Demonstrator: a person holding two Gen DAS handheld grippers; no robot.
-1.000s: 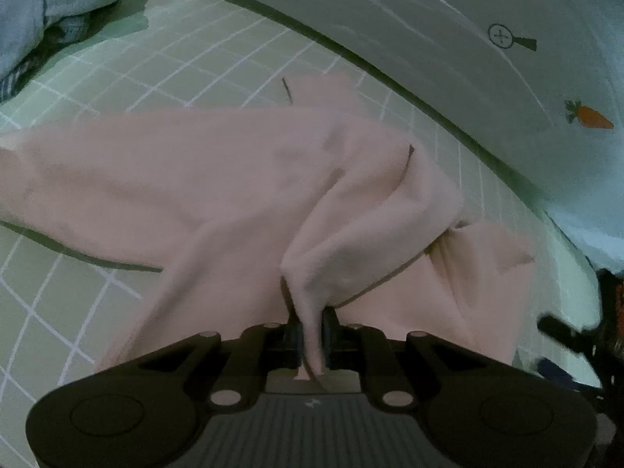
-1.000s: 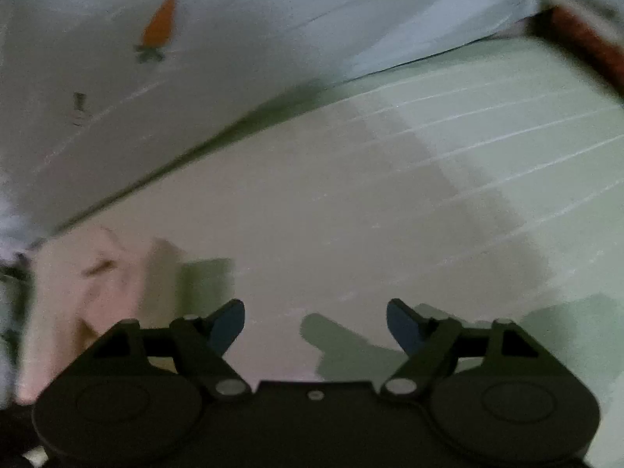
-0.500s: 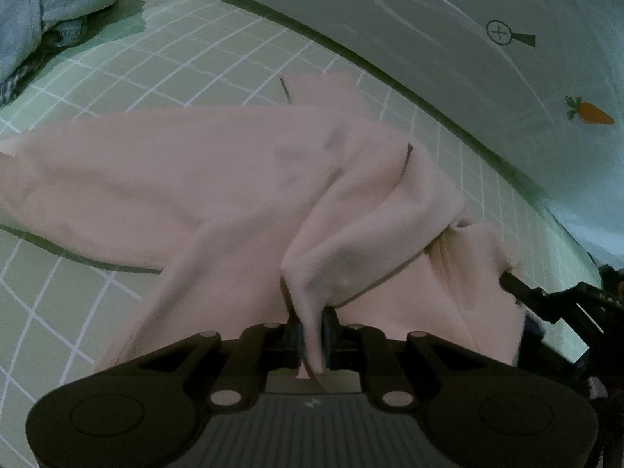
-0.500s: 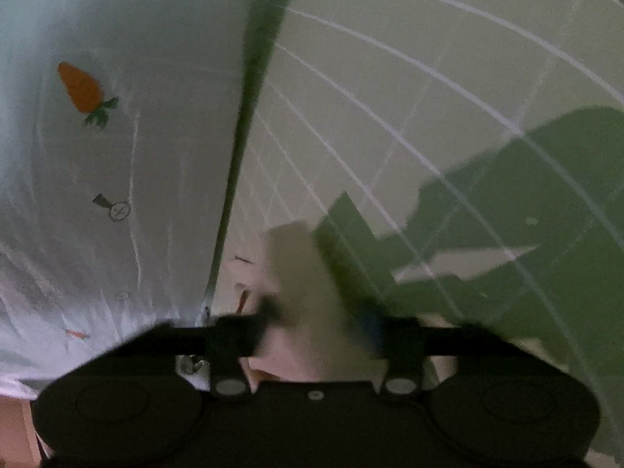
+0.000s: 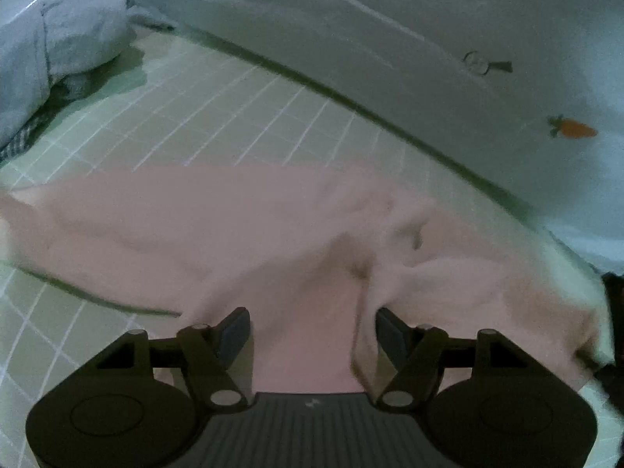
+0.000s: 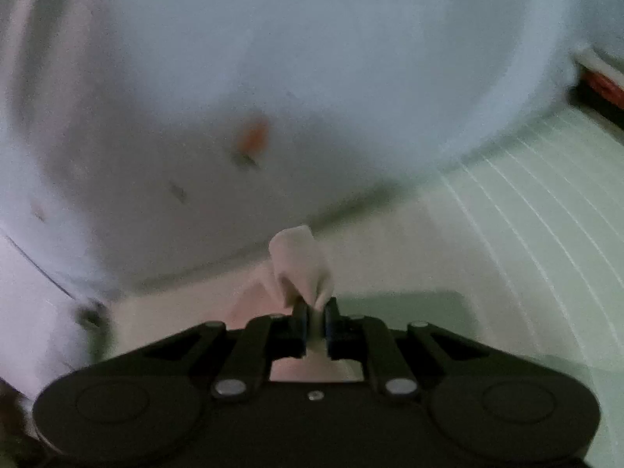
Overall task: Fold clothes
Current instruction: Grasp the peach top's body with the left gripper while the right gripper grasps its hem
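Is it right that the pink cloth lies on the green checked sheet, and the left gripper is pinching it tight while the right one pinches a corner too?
Not quite. The left gripper is not pinching: the left wrist view shows its jaws apart, having just opened, with the soft pink cloth loose between them. The rest holds: the cloth lies on the green checked sheet, and the right gripper is shut on a corner.

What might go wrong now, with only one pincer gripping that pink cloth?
1. The right gripper pinches only a small tuft of the pink garment; lifting could let it slip out.
2. The left gripper, jaws just opened, sits with a fold draped against one finger; it may snag.
3. The garment lies bunched on the checked sheet, so a fold could trap wrinkles.
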